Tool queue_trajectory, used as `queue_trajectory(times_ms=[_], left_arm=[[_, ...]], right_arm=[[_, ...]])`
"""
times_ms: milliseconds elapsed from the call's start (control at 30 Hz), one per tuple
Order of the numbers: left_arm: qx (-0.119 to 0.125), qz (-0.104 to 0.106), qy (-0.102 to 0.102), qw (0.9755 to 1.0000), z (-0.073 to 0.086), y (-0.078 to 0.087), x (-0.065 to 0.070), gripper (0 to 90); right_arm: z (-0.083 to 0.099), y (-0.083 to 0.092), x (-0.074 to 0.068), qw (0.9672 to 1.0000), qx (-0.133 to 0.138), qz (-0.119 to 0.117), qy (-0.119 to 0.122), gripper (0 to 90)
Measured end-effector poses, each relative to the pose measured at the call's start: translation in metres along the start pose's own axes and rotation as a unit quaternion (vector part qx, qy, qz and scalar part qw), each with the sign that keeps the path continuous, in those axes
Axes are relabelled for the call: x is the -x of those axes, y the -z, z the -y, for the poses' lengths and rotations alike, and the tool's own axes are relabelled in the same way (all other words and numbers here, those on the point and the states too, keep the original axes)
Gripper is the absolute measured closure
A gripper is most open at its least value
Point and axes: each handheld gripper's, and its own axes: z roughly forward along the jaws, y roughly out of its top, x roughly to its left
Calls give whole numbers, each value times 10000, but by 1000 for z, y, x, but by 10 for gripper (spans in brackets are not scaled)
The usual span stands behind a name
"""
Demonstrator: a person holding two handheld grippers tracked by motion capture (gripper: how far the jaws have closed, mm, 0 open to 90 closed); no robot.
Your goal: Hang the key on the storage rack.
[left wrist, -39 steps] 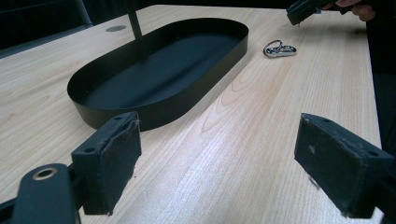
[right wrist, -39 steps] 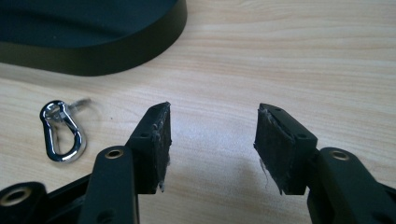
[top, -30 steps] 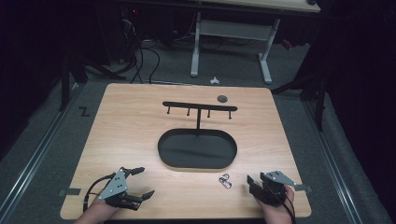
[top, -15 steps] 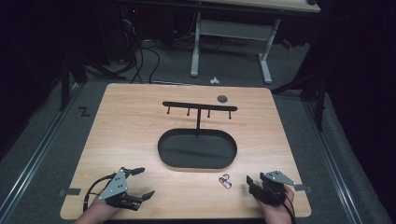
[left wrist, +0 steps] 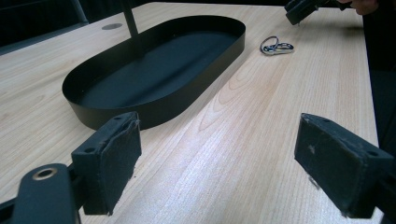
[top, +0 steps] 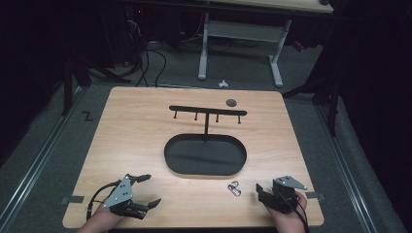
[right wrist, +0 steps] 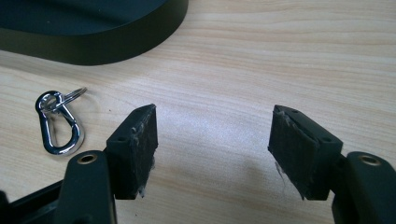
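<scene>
The carabiner lies on the table, lower centre-right, just left of the right gripper, whose empty jaws have just been opening. The left gripper, lower left, stands wide, empty.

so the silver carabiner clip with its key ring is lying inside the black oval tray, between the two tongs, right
Not quite. The silver carabiner clip with its key ring lies on the bare light wooden table, just outside the black oval metal tray, near the right tongs. The high view shows it; both tongs stand open with nothing in them.
</scene>
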Motion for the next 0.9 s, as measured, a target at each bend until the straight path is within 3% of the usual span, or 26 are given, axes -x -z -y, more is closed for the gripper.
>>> queue_trajectory(times_ms=[233, 467, 600, 900], left_arm=[[-5, 5, -4, 10000, 0, 0, 0, 152], [-3, 3, -7, 10000, 0, 0, 0, 152], [7, 2, -13, 10000, 0, 0, 1, 152], [11, 21, -32, 10000, 0, 1, 1, 152]], right_arm=[[-2, -1, -3, 9998, -162, -40, 86, 225], [-6, -1, -8, 9992, -319, -246, -17, 221], [-13, -3, -8, 9980, -549, -316, 58, 225], [-31, -5, -7, 9937, -1079, -228, 219, 247]])
